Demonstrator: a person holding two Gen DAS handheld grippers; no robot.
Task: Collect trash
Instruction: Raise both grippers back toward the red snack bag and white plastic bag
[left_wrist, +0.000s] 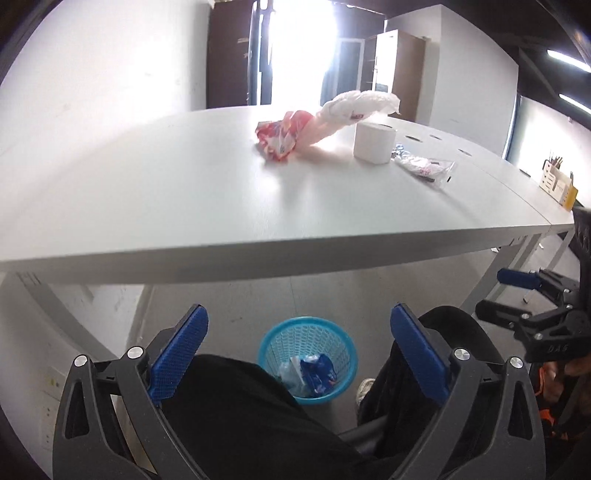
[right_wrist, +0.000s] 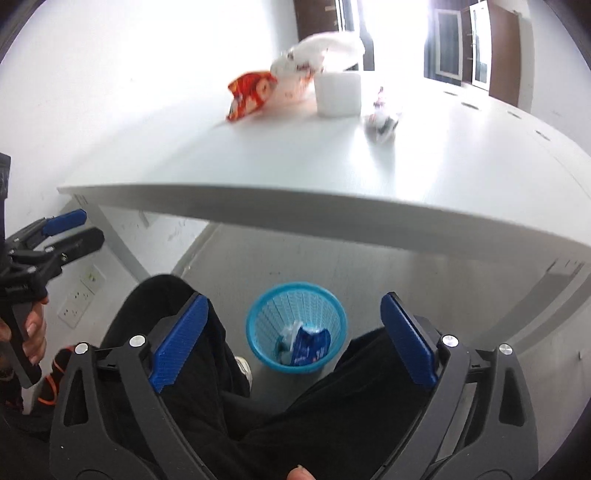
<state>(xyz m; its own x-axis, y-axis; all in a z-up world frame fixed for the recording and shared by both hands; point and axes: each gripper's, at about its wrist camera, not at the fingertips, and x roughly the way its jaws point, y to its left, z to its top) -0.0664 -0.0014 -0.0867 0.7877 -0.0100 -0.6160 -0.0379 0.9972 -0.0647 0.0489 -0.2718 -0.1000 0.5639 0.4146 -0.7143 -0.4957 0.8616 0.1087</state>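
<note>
A blue mesh bin stands on the floor below the table edge, with a blue wrapper and clear plastic inside. On the white table lie a red snack bag, a white plastic bag and a clear wrapper. My left gripper is open and empty above the bin. My right gripper is open and empty above the bin too. Each gripper shows at the other view's edge.
A white tissue roll stands on the table beside the bags. A desk organiser sits at the far right. The person's black-trousered legs flank the bin. Table legs stand at both sides.
</note>
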